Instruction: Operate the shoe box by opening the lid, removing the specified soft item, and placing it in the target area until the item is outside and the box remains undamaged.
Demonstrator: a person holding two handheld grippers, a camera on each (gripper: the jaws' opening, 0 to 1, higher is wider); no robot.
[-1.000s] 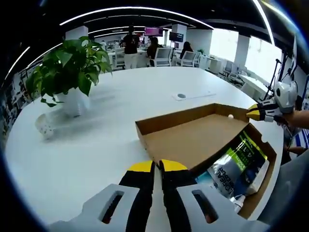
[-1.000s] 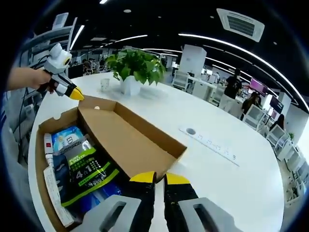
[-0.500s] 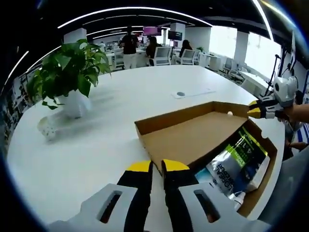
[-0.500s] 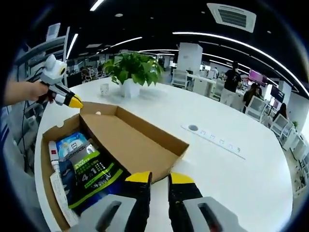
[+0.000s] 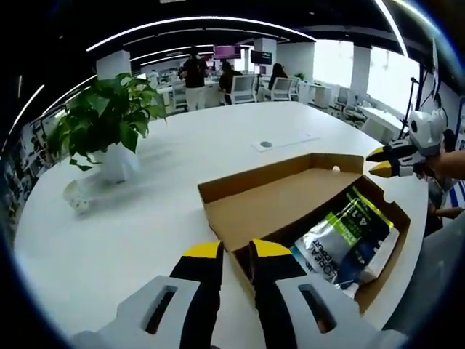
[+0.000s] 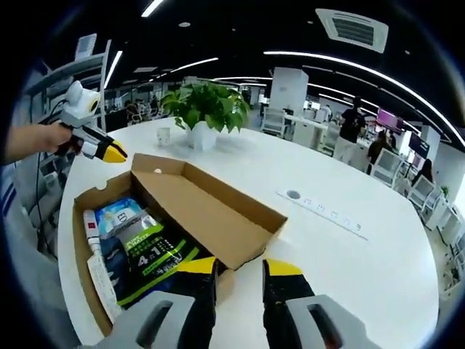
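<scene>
Both tongs, left point(image 5: 235, 251) and right point(image 6: 240, 267), slightly parted, holding nothing. Box point(image 6: 80, 240) lid point(image 6: 211, 218) already open on desk point(image 6: 363, 276); pouch point(image 6: 149, 251) not yet lifted out.

Open-plan office: large white round worktop point(image 5: 218, 138); potted plant point(image 5: 105, 120) at 10 o'clock; office chairs point(image 5: 243, 86) and standing people point(image 5: 192, 71) at 12 o'clock; wall screens point(image 5: 227, 51); ceiling strip lights point(image 6: 349, 69); air-conditioning vent point(image 6: 352, 30).

Potted plant point(image 5: 109, 127), white table point(image 5: 167, 189), power strip point(image 6: 320, 211), office chairs point(image 5: 243, 86)
</scene>
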